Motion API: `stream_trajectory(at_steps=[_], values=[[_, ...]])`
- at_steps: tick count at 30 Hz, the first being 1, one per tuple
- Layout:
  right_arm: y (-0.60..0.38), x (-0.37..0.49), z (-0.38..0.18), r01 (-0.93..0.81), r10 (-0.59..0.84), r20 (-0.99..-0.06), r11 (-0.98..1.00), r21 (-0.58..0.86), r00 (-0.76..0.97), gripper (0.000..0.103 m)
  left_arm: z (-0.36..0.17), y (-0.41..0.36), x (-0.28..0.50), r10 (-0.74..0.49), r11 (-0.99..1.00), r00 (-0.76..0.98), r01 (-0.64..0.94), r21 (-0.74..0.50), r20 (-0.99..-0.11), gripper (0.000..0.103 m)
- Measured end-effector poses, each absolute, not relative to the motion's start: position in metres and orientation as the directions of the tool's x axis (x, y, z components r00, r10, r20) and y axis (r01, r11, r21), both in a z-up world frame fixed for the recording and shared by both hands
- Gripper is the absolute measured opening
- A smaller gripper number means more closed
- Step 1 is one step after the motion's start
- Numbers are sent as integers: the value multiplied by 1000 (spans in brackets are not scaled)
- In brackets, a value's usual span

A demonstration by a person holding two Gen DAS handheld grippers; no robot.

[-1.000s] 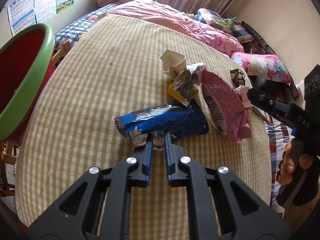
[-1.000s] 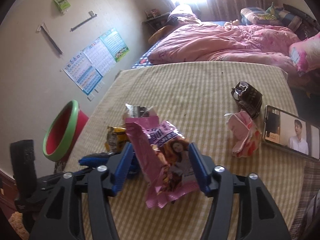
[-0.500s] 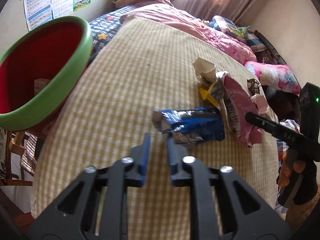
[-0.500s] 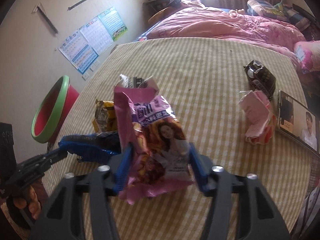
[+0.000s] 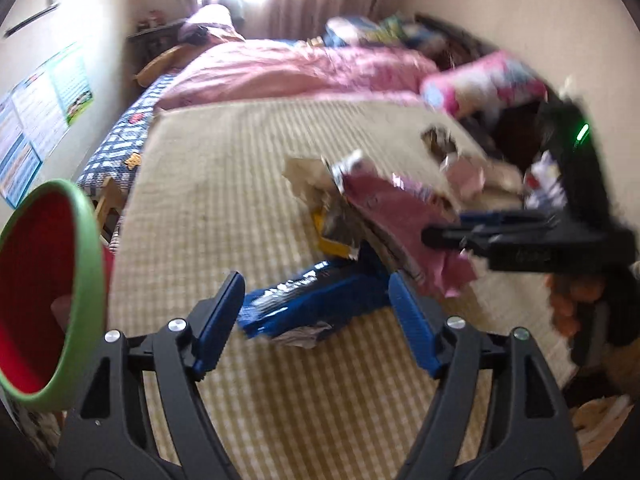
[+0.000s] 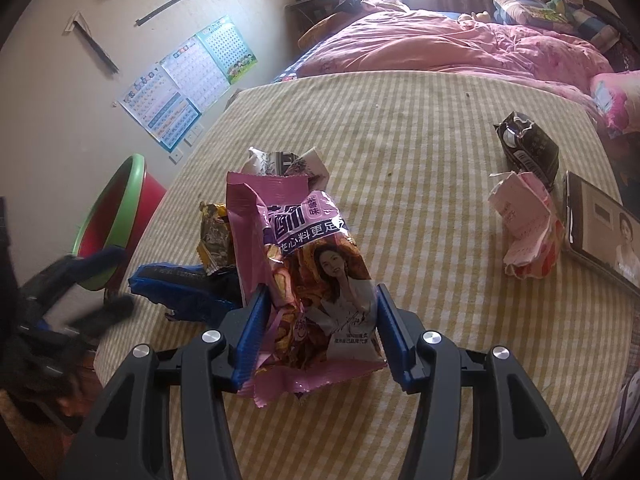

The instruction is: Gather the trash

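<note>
I am observing the left gripper (image 5: 316,320) with its jaws spread wide; they have just been opening. The blue wrapper (image 5: 316,300) is lying on the checked tablecloth (image 5: 224,184) between the two blue pads, and neither pad is pressing on it. The view here is blurred, so fine contact at the wrapper's ends I cannot confirm. The red basin with the green rim (image 5: 44,292) is sitting to the left of this gripper, off the table edge.

I am seeing the right gripper (image 6: 318,332) closed against the sides of the pink snack bag (image 6: 304,276), both pads touching its lower half; the jaws have narrowed and are now steady. The bag is extending forward from the fingers. Just left of it, the yellow wrapper (image 6: 214,236) and the blue wrapper are lying on the cloth. Ahead of the bag's far end, a white torn packet (image 6: 284,162) is showing. To the right, well apart, a crumpled pink paper (image 6: 524,224), a dark carton (image 6: 528,144) and a phone (image 6: 600,232) are resting.
</note>
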State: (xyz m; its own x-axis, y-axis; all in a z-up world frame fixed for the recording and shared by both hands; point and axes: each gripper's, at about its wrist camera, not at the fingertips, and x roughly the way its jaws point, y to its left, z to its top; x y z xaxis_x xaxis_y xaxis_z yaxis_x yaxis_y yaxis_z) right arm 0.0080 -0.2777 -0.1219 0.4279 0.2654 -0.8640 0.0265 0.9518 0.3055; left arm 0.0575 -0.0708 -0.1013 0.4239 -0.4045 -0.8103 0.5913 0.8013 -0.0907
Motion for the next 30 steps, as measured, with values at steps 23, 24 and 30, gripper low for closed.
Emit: stream_trajectory(at_steps=[23,24,30], values=[[-277,-4,-84,50,263,-790,937,347,554,50,-103,-38,36,-528,824,364,437,-360,-767,5],[-277,-4,-82,55,263,-786,935,352,560,50,-98,-35,35,-537,821,374,436,-367,-756,5],[-275,-4,-76,61,260,-775,932,358,575,50,-75,-19,34,-542,833,455,401,-381,-707,5]])
